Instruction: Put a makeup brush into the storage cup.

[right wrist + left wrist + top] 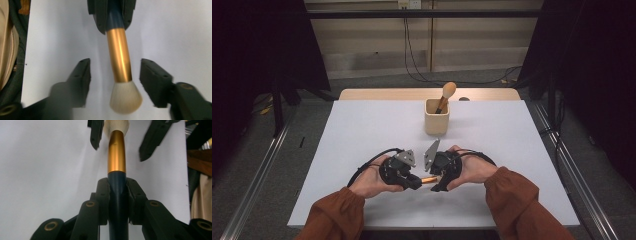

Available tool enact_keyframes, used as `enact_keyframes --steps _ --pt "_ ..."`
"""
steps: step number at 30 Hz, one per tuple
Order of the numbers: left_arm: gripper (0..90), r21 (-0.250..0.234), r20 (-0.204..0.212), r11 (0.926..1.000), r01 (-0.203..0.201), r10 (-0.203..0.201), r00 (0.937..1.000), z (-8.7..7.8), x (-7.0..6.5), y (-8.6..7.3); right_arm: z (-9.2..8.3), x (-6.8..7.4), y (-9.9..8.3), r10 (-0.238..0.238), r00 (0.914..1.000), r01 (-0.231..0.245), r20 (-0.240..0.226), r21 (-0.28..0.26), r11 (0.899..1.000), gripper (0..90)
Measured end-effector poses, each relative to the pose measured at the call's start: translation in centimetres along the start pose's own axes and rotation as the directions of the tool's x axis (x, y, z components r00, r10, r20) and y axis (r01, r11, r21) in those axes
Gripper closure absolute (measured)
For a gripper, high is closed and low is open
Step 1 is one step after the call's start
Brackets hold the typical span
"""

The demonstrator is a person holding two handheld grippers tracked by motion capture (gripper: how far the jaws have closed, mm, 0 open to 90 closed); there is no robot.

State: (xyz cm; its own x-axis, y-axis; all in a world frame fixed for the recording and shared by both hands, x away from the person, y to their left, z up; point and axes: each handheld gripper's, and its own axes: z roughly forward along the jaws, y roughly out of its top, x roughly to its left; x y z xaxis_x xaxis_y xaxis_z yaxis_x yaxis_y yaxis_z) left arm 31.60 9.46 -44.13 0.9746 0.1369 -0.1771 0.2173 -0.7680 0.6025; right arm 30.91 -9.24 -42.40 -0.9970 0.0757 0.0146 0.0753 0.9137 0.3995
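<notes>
The left hand-held gripper point(117, 192) clamped the brush point(116, 157) by its dark handle above the near surface point(362, 130). The right hand-held gripper point(115, 75) stood open around the ferrule, touching nothing. Handover looked complete; next, carry it to the cup point(436, 117).

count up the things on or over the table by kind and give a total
makeup brushes: 2 – a dark-blue-handled, gold-ferruled, white-bristled brush held over the table, and a peach-bristled brush standing in the holder
beige square holder: 1
hand-held black two-jaw tools: 2 – left tool, right tool
total: 5
</notes>
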Motion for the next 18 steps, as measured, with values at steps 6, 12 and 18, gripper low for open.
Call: enact_keyframes --steps 6,12,18 --pt "74.7 -0.016 -0.019 0.9996 0.025 -0.025 0.9995 -0.7 0.3 -0.6 -0.4 -0.4 -1.1 0.058 0.9975 -0.057 0.041 -0.020 0.998 24.4" --pt "74.7 -0.062 -0.037 0.9958 0.067 -0.069 0.9969 -1.4 0.4 -1.6 -0.7 -0.5 -2.5 0.125 0.9900 -0.122 0.066 -0.051 0.991 14.1" --pt "74.7 -0.097 -0.034 0.9903 0.100 -0.104 0.9940 -1.6 0.4 -2.3 -0.9 -0.1 -3.5 0.191 0.9797 -0.186 0.060 -0.086 0.979 12.0"
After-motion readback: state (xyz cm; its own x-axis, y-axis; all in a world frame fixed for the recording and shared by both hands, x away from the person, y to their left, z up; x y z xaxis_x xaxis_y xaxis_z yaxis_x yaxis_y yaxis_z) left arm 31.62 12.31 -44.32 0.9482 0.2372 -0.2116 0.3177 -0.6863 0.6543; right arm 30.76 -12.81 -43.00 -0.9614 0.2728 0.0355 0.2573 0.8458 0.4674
